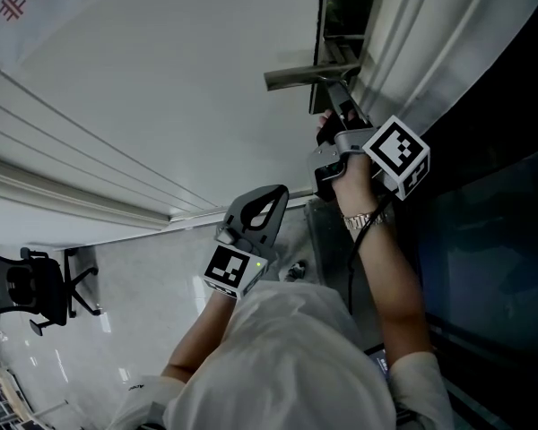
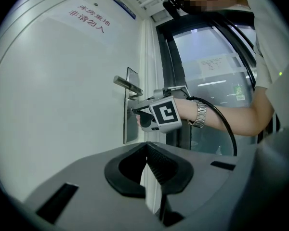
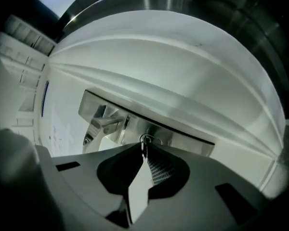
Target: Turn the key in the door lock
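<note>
The white door (image 1: 161, 88) carries a steel lock plate (image 3: 183, 134) with a lever handle (image 1: 309, 74). My right gripper (image 3: 144, 149) is pressed up to the plate below the handle (image 3: 103, 124), shut on the key (image 3: 145, 139), of which only the ring end shows at the fingertips. The head view shows that gripper (image 1: 339, 98) at the plate (image 1: 345, 16), with the key hidden there. From the left gripper view it (image 2: 136, 112) meets the plate (image 2: 130, 129) under the handle (image 2: 127, 84). My left gripper (image 1: 267, 206) hangs back from the door, shut and empty (image 2: 147, 146).
A dark glass panel (image 1: 493, 240) in a black frame stands just right of the door. A black cable (image 2: 226, 129) runs from the right gripper along the arm with a wristwatch (image 1: 363, 220). An office chair (image 1: 27, 289) stands on the tiled floor behind. A red-lettered sign (image 2: 89, 19) is on the door.
</note>
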A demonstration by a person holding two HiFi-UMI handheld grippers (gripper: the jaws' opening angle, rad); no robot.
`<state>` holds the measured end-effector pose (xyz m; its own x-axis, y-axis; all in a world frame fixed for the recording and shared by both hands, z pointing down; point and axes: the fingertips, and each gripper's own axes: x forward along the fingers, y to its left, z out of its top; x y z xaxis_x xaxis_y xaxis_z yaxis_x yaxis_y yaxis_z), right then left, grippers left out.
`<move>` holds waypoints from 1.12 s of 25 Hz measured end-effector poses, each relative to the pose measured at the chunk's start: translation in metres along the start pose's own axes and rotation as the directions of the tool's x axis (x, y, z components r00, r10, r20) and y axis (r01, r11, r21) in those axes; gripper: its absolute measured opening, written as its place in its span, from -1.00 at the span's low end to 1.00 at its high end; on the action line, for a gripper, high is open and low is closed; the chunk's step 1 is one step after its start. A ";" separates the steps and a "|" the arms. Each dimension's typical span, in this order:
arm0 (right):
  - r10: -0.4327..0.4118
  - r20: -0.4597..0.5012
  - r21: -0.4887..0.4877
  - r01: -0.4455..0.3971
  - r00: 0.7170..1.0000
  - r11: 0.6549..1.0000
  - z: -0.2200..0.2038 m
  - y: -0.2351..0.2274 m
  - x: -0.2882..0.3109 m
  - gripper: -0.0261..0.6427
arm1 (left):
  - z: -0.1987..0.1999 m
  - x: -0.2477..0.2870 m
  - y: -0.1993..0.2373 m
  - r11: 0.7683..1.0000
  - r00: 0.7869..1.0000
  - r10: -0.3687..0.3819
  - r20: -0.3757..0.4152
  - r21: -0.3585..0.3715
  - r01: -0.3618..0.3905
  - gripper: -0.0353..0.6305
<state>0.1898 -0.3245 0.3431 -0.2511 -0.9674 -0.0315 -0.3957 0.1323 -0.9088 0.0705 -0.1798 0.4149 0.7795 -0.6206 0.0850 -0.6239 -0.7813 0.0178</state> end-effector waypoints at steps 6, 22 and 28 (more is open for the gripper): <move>-0.076 -0.058 -0.356 0.050 0.995 0.933 0.004 0.003 -0.004 -0.59 | 0.003 -0.001 -0.004 1.000 1.000 -0.013 0.002 0.007 0.013 -0.87; -0.271 0.046 -0.922 -0.063 0.962 -0.381 -0.012 0.020 -0.018 -0.42 | 0.000 0.007 -0.020 0.998 0.998 -0.057 -0.005 0.005 0.057 -0.87; -0.269 0.110 -0.739 -0.103 0.957 -0.666 -0.018 0.015 -0.008 -0.42 | -0.003 0.005 -0.016 0.999 0.999 -0.042 -0.010 0.000 0.042 -0.87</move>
<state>0.1699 -0.3109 0.3368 -0.0365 -0.9849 0.1691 -0.3629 0.1707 0.9161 0.0840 -0.1703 0.4185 0.8042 -0.5869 0.0940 -0.5910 -0.8064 0.0214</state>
